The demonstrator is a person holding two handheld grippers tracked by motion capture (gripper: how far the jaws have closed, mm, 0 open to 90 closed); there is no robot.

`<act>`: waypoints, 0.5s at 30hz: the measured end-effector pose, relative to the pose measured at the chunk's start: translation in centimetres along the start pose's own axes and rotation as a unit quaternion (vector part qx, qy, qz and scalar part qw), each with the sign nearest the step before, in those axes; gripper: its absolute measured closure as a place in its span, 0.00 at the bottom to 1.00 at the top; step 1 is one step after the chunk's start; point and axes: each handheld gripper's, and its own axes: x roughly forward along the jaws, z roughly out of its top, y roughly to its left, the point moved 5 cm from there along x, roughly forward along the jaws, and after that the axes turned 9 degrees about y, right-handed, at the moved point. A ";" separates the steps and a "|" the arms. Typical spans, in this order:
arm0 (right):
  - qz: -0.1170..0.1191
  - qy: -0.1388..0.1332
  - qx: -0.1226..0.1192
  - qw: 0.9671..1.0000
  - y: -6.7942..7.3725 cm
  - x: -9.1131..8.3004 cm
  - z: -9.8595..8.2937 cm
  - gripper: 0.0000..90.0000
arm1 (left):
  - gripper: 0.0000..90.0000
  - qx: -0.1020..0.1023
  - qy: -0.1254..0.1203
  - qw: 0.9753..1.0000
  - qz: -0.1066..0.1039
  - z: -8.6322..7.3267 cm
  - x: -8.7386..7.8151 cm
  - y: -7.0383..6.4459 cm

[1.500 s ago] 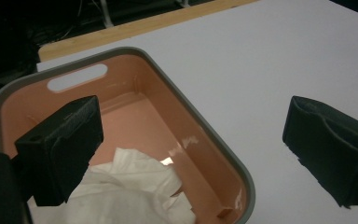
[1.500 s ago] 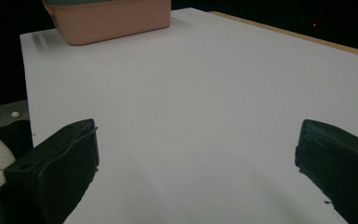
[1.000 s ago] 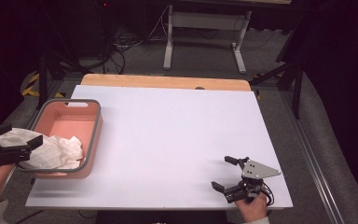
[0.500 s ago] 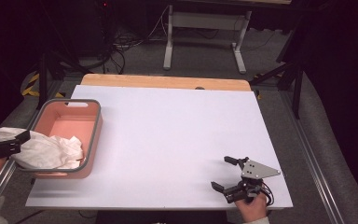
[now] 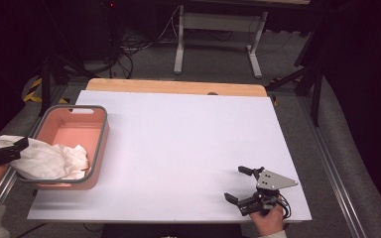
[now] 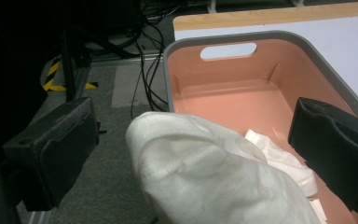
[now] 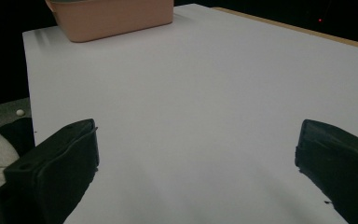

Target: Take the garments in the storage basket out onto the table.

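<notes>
Change: the left tool has drawn back past the counter's left edge, and the white cloth now trails over the pink bin's left rim.
Left tool: jaws spread, cloth bunched between them, untouched.
Right tool: open, idle near the front right corner.
Meaning: cloth likely released, mostly binned.

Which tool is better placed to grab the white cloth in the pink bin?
Left. The left tool is open with the white cloth between its jaws at the pink bin. The right tool sits open across the table.
</notes>
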 end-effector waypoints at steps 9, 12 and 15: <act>-0.001 0.002 0.001 1.000 -0.1 0.0 -0.1 0.00 | 0.27 -0.011 0.002 0.999 -0.052 -1.1 1.0 0.6; 0.000 0.002 0.001 1.000 0.0 0.1 -0.1 0.00 | 0.37 0.000 0.004 0.998 -0.061 -1.1 1.0 0.3; 0.001 0.002 0.001 1.000 0.0 0.1 -0.1 0.00 | 0.45 0.009 0.009 0.998 -0.067 -1.2 1.0 0.1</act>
